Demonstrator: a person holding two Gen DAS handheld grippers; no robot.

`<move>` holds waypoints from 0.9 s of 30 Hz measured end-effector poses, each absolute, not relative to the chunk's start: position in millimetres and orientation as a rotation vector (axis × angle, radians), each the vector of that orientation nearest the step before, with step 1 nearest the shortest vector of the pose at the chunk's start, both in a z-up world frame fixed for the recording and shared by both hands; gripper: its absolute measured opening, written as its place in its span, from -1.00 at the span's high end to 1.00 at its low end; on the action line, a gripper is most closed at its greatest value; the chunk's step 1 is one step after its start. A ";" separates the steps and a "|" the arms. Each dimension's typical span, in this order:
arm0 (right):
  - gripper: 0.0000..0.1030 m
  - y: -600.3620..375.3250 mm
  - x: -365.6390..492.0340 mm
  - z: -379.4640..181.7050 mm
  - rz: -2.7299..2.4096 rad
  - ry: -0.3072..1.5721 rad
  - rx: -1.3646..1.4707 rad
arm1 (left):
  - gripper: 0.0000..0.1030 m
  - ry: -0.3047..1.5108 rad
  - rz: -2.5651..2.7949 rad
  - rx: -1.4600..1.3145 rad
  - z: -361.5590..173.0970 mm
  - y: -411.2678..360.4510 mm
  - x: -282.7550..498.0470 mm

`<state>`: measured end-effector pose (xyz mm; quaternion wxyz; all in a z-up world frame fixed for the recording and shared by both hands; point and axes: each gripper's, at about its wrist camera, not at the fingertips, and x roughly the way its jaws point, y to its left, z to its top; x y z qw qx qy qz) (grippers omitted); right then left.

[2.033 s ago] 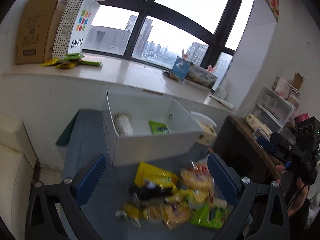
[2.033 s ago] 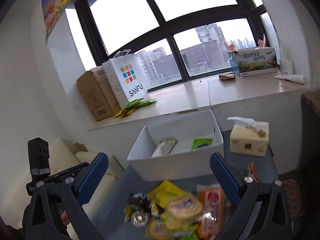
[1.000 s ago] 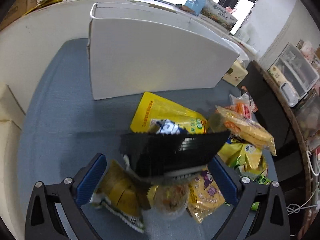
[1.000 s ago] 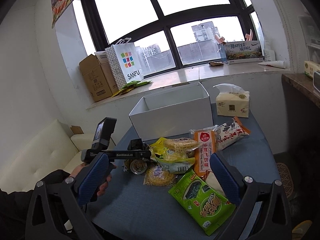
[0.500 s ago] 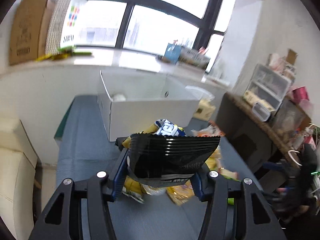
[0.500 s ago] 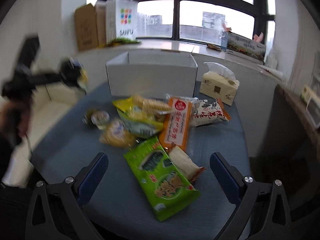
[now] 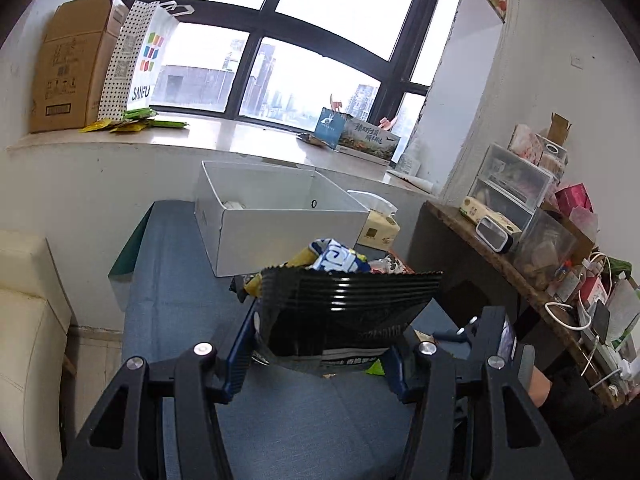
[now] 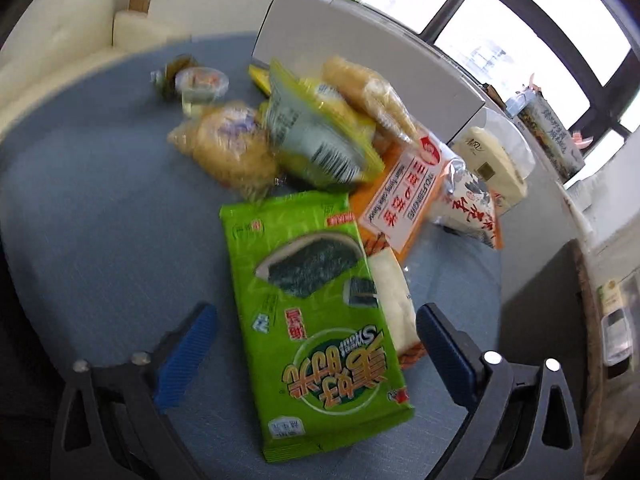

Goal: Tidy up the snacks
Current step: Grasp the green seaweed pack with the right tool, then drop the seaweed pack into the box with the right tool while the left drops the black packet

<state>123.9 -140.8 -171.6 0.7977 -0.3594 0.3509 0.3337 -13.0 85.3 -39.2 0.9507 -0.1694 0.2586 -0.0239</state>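
Note:
My left gripper (image 7: 320, 344) is shut on a black snack packet (image 7: 344, 312) and holds it above the blue table, in front of the white box (image 7: 280, 216). My right gripper (image 8: 316, 340) is open and hangs low over a green seaweed snack pack (image 8: 316, 312), its jaws on either side of the pack. Beyond the pack lies a pile of snacks: an orange-and-white pack (image 8: 404, 196), a yellow bag (image 8: 316, 136), a clear bag of biscuits (image 8: 228, 148) and a small cup (image 8: 200, 84).
A tissue pack (image 8: 492, 160) stands right of the white box (image 8: 360, 60). A windowsill with a cardboard box (image 7: 68, 68) and a paper bag (image 7: 140, 64) runs behind. A cluttered side table (image 7: 520, 240) is at the right, a cream sofa (image 7: 28, 320) at the left.
My left gripper closed on the black packet and lifted it off the pile. My right gripper dropped down over the green seaweed pack.

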 end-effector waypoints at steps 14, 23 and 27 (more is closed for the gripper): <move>-0.34 -231.9 130.8 -94.8 0.796 0.764 -0.115 | -0.15 0.521 -0.065 -0.348 -42.0 77.3 -6.0; -0.35 -203.5 166.9 -45.5 0.769 0.728 0.111 | -0.15 0.481 -0.071 -0.323 -27.7 87.2 42.6; -0.35 -162.4 217.8 -23.1 0.777 0.688 0.103 | -0.15 0.463 -0.037 -0.272 -11.8 102.1 94.8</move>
